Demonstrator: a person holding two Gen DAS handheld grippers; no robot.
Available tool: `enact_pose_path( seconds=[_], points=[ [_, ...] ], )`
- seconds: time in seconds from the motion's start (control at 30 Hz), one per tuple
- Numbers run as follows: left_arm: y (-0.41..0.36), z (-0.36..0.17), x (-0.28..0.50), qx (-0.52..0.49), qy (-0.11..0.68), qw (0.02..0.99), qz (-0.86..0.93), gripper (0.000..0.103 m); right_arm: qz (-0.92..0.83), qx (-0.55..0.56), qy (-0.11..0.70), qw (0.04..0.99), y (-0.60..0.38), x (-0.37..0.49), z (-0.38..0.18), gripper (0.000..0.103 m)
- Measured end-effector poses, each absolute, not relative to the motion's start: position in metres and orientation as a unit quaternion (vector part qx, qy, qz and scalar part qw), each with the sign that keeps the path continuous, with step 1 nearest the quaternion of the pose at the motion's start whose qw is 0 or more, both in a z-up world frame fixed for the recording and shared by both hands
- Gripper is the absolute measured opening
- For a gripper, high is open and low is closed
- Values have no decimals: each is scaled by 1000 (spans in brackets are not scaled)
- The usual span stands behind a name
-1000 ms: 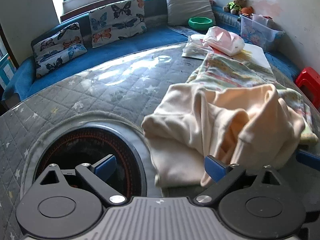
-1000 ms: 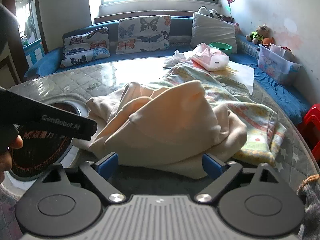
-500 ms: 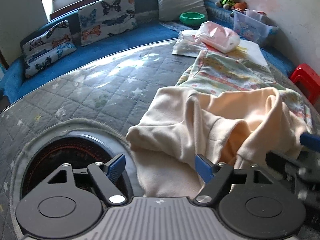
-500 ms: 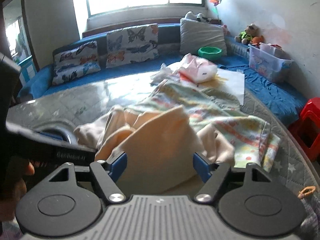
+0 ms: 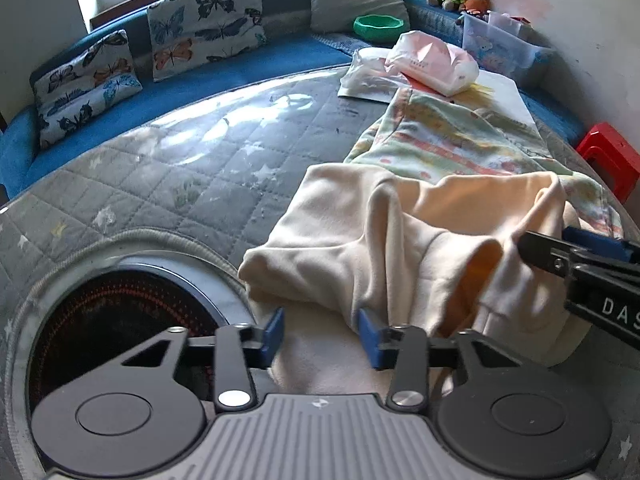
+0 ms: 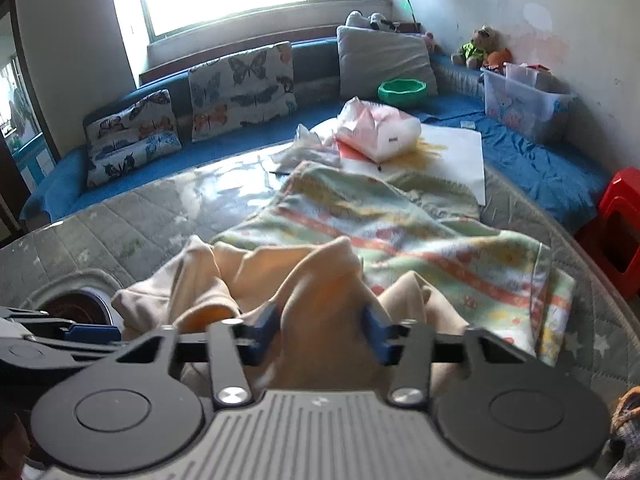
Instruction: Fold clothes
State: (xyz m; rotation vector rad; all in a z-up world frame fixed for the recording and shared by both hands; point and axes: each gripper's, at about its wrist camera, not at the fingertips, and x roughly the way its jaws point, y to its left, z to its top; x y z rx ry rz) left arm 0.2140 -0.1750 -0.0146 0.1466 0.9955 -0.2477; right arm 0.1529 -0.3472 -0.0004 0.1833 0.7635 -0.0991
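A cream-coloured garment (image 5: 360, 236) lies crumpled on a round table covered with a grey quilted cloth (image 5: 168, 184) patterned with stars. It sits at the near edge of the table, partly on top of a pastel striped blanket (image 6: 400, 236) that stretches away toward the far side.

The left gripper (image 5: 320, 330) is low over the garment's near left edge. Its blue-padded jaws have just been closing, and a bunched fold of the cream fabric now rises between them; whether the pads actually press on it cannot be told. Just to its left, a round dark opening ringed with red dots (image 5: 116, 320) is set into the tabletop.

The right gripper (image 6: 320, 330) is at the garment's other side (its dark fingers also show at the right edge of the left camera's view). Its jaws have likewise just been closing, and a raised hump of cream fabric fills the gap between the blue pads, touching both.

Beyond the blanket lie a pink and white plastic bag (image 6: 380, 132) and a white sheet (image 6: 456, 148). A blue sofa (image 5: 240, 68) curves behind the table, with butterfly-print cushions (image 5: 204, 24), a grey pillow (image 6: 384, 60) and a green bowl (image 5: 378, 26). A red stool (image 6: 620, 228) stands to the right.
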Motion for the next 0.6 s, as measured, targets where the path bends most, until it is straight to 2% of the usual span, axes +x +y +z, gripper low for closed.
enact_pose_path(
  seconds=[0.03, 0.1, 0.17, 0.3, 0.6],
  points=[
    [-175, -15, 213, 68, 476, 868, -121, 31, -46, 90, 373, 922, -349, 151, -2, 31],
    [-175, -14, 211, 69, 474, 869, -122, 23, -42, 89, 373, 922, -350, 147, -2, 18],
    [-174, -13, 209, 69, 474, 869, -123, 21, -38, 88, 373, 923, -351, 142, -2, 10],
    [-169, -12, 202, 67, 474, 869, -124, 16, -26, 77, 363, 928, -347, 129, 6, 7],
    [-146, 1, 176, 61, 465, 873, -133, 16, 13, 57, 353, 934, -334, 80, 23, 6]
  ],
)
